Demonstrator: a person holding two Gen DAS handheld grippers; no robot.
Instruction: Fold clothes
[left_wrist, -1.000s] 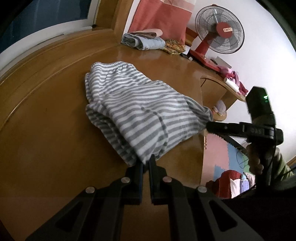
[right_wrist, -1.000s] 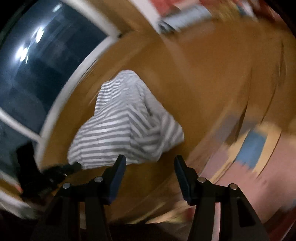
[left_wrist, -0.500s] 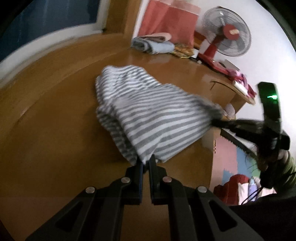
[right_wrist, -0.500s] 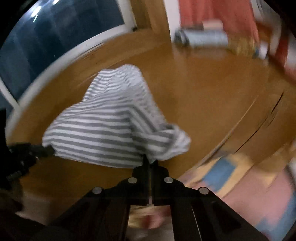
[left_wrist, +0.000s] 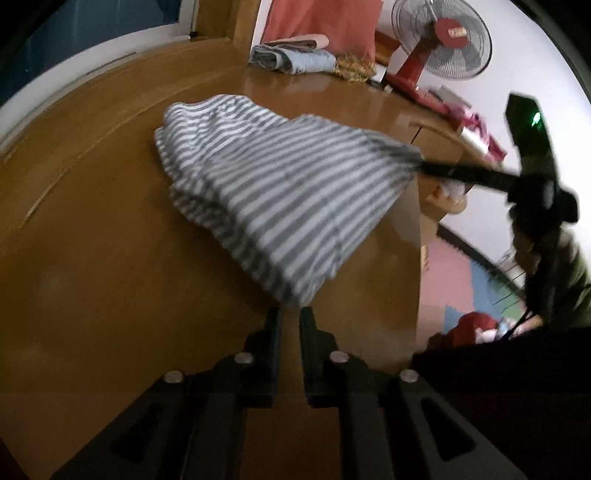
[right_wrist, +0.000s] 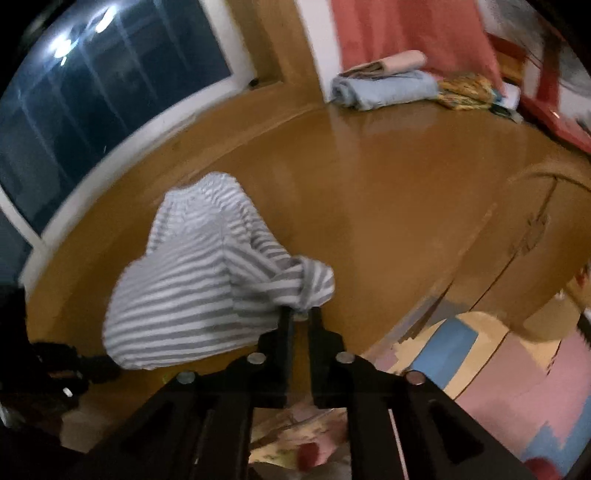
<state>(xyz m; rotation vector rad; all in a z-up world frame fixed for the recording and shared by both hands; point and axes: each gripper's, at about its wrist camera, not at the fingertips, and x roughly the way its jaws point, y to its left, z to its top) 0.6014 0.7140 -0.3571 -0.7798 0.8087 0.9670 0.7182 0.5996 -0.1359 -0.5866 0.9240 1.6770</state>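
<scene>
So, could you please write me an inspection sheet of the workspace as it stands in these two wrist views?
Surface: glossy wooden table, bare around the garment.
Job's things: striped garment, near edge lifted at two corners, far end on the table.
Clutter: folded clothes and patterned cloth at the far edge.
Grippers: left gripper and right gripper each pinch a corner; jaws of both easing open, cloth between them.
Cables: nothing seen for certain.
Surroundings: red fan, dark window, coloured floor mats.
</scene>
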